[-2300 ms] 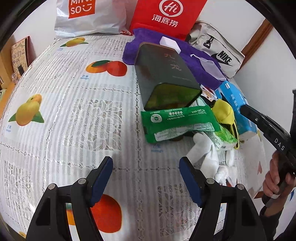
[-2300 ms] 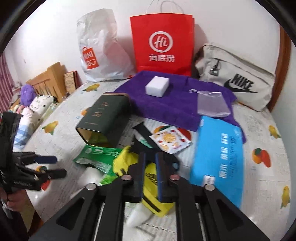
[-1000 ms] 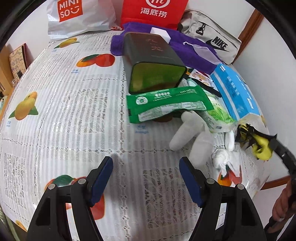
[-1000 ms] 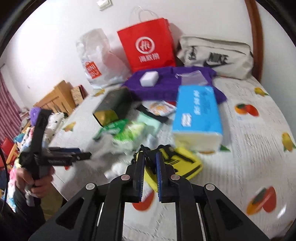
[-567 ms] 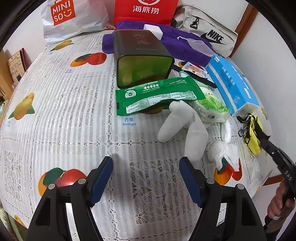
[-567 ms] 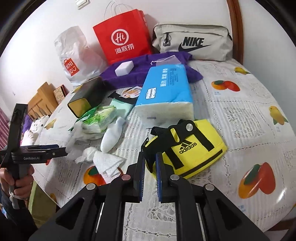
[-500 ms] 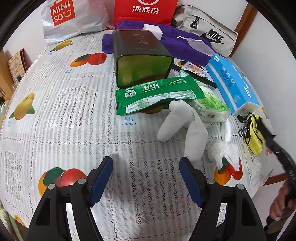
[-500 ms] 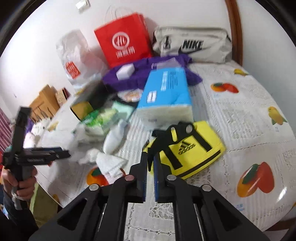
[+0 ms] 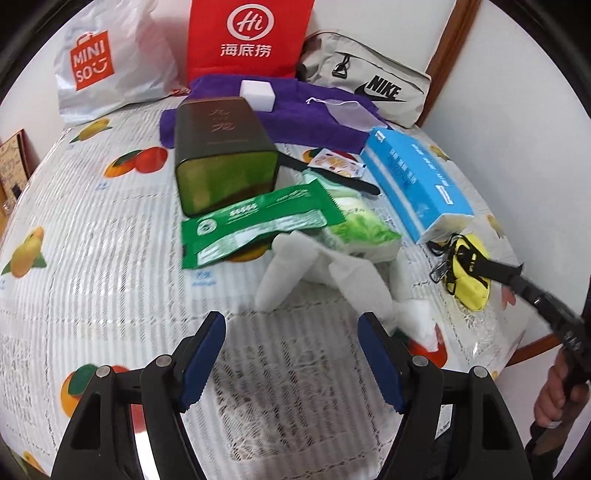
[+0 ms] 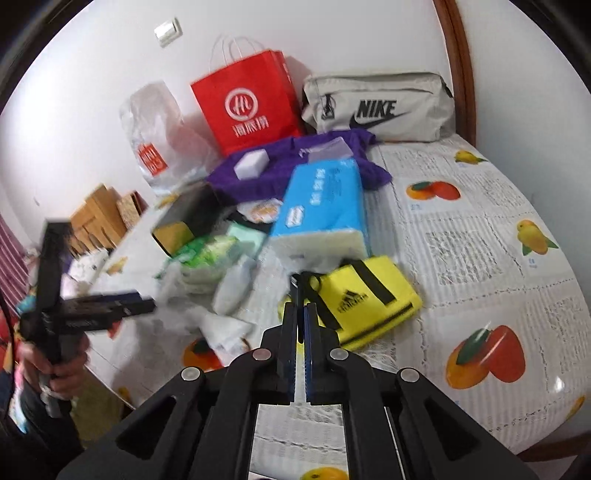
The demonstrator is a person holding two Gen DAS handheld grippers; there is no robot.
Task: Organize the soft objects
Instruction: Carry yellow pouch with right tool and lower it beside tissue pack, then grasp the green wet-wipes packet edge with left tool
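Note:
A yellow bag (image 10: 369,295) with black straps lies on the fruit-print tablecloth (image 10: 461,258), just in front of the blue tissue pack (image 10: 321,206). My right gripper (image 10: 300,308) is shut on the bag's black strap at its near left corner. In the left wrist view the bag (image 9: 467,273) and the right gripper (image 9: 517,275) show at the right table edge. My left gripper (image 9: 291,325) stands open and holds nothing, hovering above the cloth near white socks (image 9: 280,273) and a green packet (image 9: 255,225).
A dark green tin (image 9: 221,147) lies on its side. Behind it a purple towel (image 9: 303,110) carries a white sponge (image 9: 256,94) and a mesh pouch (image 9: 351,114). A red paper bag (image 9: 247,33), a white plastic bag (image 9: 110,62) and a grey pouch (image 9: 369,85) line the wall.
The yellow bag hung from my right gripper at the table's right edge; now it lies on the cloth by the tissue pack. The left gripper has drifted slightly, still open.

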